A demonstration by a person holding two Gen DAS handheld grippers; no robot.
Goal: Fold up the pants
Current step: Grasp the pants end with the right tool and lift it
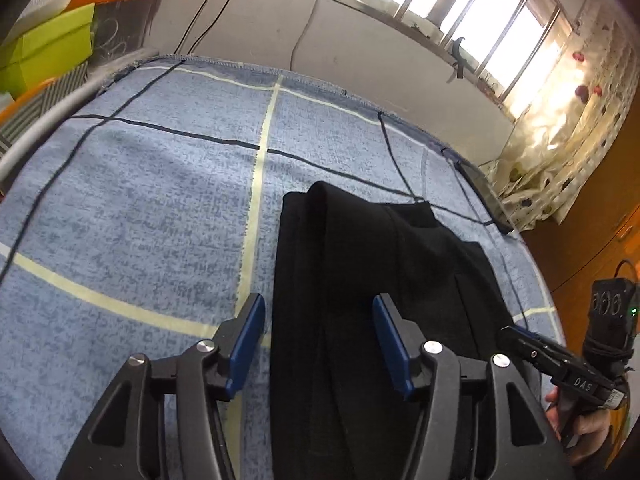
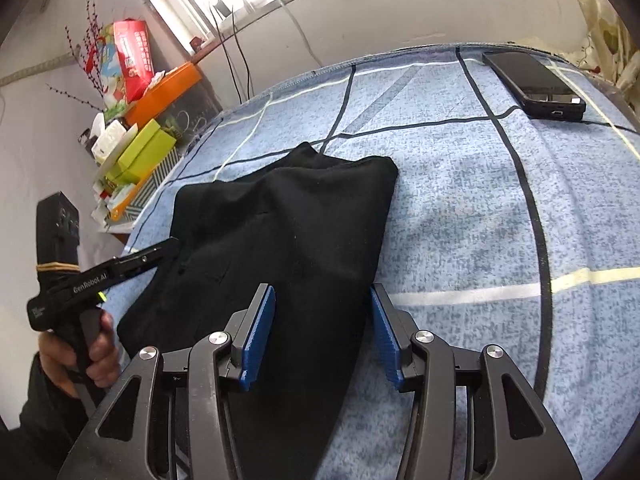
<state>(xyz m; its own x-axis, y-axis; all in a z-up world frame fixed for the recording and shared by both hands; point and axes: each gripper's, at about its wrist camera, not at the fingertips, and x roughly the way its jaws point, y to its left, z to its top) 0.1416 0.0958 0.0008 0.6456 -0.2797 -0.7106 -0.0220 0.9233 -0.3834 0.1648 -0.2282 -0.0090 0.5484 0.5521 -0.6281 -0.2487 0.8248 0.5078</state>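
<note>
Black pants point(image 1: 360, 280) lie folded lengthwise on a blue checked cloth point(image 1: 140, 220). My left gripper point(image 1: 320, 344) is open, its blue pads astride the pants' left edge just above the fabric. The right gripper shows at the right of the left wrist view point(image 1: 516, 334). In the right wrist view the pants point(image 2: 280, 240) run away from me. My right gripper point(image 2: 324, 332) is open over their near right edge. The left gripper point(image 2: 172, 246) shows at the left, its tips at the pants' far edge.
A black phone point(image 2: 532, 84) lies on the cloth point(image 2: 460, 200) at the far right. Orange and green boxes point(image 2: 148, 148) stand beside the table on the left. A wall with cables and a window is behind, and a curtain point(image 1: 560, 128) hangs at the right.
</note>
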